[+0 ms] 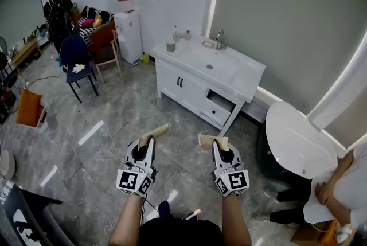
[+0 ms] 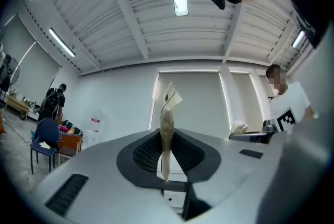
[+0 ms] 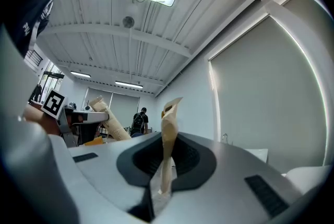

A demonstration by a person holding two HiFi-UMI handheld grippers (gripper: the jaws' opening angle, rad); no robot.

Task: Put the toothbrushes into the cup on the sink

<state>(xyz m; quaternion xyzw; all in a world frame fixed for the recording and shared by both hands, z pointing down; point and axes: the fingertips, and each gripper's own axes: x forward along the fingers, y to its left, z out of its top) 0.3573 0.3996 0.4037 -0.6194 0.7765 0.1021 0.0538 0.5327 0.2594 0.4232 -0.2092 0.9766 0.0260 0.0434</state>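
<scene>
Head view: the left gripper (image 1: pixel 155 133) and the right gripper (image 1: pixel 213 141) are held side by side above the grey tiled floor (image 1: pixel 114 118), well apart from the white sink (image 1: pixel 229 70). A grey cup (image 1: pixel 171 46) stands at the counter's left end. The toothbrushes cannot be made out.

Left gripper view: its tan-taped fingertips (image 2: pixel 167 129) press together with nothing between them.

Right gripper view: the tips (image 3: pixel 168 150) are likewise closed and empty.

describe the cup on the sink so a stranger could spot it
Find the white vanity against the back wall, right of the water dispenser. The cup stands at the countertop's left end: squat and grey, unlike the slimmer bottles behind it.
</scene>
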